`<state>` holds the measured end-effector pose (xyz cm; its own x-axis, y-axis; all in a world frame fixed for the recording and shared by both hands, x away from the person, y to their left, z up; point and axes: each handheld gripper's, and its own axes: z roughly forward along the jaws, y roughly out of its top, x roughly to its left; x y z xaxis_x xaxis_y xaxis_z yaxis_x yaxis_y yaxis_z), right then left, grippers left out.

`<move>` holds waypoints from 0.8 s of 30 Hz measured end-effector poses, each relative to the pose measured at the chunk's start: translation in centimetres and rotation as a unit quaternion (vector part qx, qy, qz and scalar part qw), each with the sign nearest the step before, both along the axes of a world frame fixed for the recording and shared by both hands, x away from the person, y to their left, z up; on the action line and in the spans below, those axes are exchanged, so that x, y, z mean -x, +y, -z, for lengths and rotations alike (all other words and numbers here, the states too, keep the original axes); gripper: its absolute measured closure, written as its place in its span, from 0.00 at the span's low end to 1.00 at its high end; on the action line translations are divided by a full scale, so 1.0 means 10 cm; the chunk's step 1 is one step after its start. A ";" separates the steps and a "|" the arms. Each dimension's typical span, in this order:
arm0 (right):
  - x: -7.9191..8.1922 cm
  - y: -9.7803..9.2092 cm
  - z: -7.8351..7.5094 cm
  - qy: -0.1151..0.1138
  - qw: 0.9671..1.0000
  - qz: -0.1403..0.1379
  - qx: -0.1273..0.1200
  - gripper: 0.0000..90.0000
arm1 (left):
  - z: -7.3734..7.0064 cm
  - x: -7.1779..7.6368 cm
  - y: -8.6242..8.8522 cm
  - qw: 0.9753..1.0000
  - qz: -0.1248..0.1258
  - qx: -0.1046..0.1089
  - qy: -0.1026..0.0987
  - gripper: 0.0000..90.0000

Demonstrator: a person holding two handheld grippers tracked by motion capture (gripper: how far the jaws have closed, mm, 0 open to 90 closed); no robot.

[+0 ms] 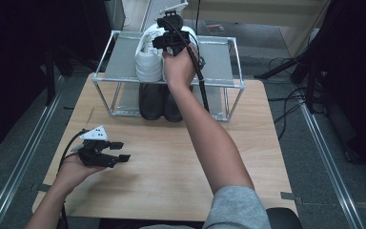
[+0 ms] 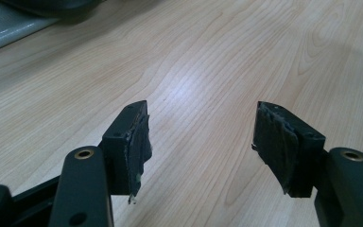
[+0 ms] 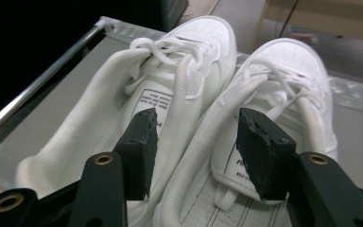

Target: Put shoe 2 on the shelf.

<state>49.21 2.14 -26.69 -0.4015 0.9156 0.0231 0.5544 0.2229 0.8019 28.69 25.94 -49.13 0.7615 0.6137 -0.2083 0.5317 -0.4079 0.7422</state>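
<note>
A pair of white lace-up shoes stands on the top shelf of a metal rack. My right gripper hovers just over them, held from behind by a hand. In the right gripper view the jaws are open and straddle the touching inner sides of the left shoe and the right shoe. My left gripper sits low over the wooden table at the front left. It is open, with only bare wood between its jaws.
A pair of black shoes stands on the rack's lower level, under the white ones. The rack's thin metal posts stand near the table's far edge. Cables trail from both grippers. Dark floor and rails flank the table.
</note>
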 end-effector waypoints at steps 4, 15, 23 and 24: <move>0.07 -0.07 0.03 -0.009 1.000 -0.021 0.012 0.53 | 0.00 -0.01 -0.01 1.000 0.002 -0.005 -0.002 0.41; 0.18 -0.29 0.09 -0.001 0.998 -0.065 -0.010 0.51 | 0.01 -0.06 -0.02 1.000 0.004 -0.009 -0.001 0.41; 0.30 -0.43 0.03 0.002 0.994 -0.104 -0.033 0.51 | 0.00 -0.10 -0.05 1.000 0.009 -0.012 -0.001 0.41; 0.32 -0.45 0.03 -0.002 0.994 -0.107 -0.030 0.51 | 0.00 -0.10 -0.05 1.000 0.010 -0.012 -0.001 0.41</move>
